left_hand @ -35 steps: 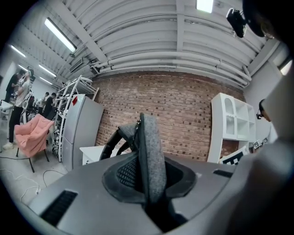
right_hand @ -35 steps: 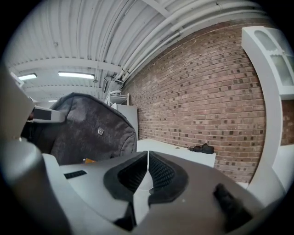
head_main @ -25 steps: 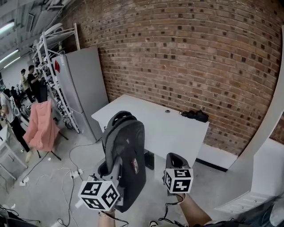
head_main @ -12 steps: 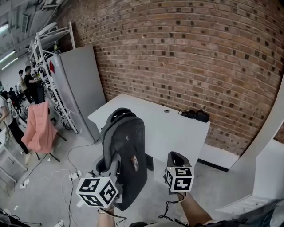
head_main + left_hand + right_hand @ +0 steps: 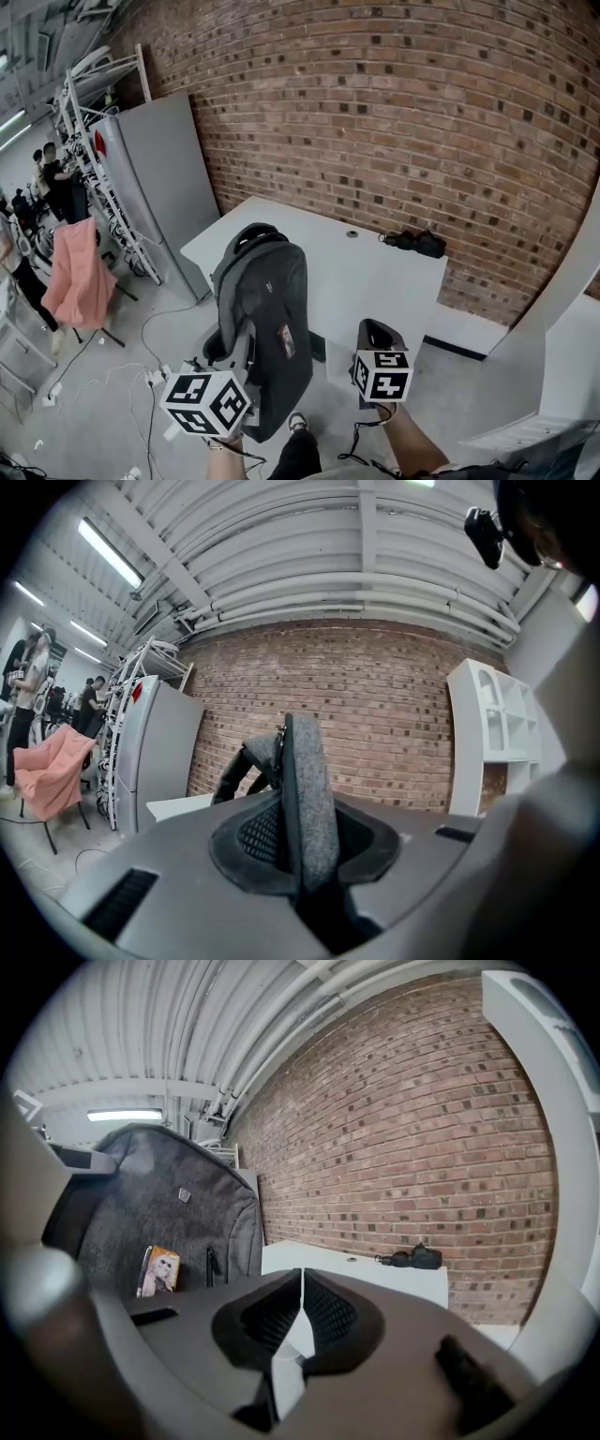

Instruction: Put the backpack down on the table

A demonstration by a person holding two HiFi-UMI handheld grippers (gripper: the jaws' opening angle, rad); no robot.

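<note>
A grey backpack point(image 5: 272, 314) hangs upright in front of me, short of the white table point(image 5: 375, 281). My left gripper point(image 5: 242, 361) is shut on its grey padded strap point(image 5: 305, 799), which stands pinched between the pads in the left gripper view point(image 5: 302, 860). The bag's top handle point(image 5: 246, 759) shows behind the strap. My right gripper point(image 5: 375, 333) is to the right of the bag, apart from it, shut with nothing between its pads. The right gripper view point(image 5: 300, 1312) has the backpack point(image 5: 164, 1218) at left and the table point(image 5: 366, 1274) ahead.
A black pouch point(image 5: 417, 244) lies at the table's far right by the brick wall. A grey cabinet point(image 5: 159, 178) and a metal rack point(image 5: 89, 122) stand left, with a pink cloth point(image 5: 75, 277) on a stand, people beyond, and cables point(image 5: 141, 375) on the floor. White shelving point(image 5: 562, 356) is at right.
Both grippers and the hanging backpack have come a little closer to the table. A shoe now shows at the bottom of the head view.
</note>
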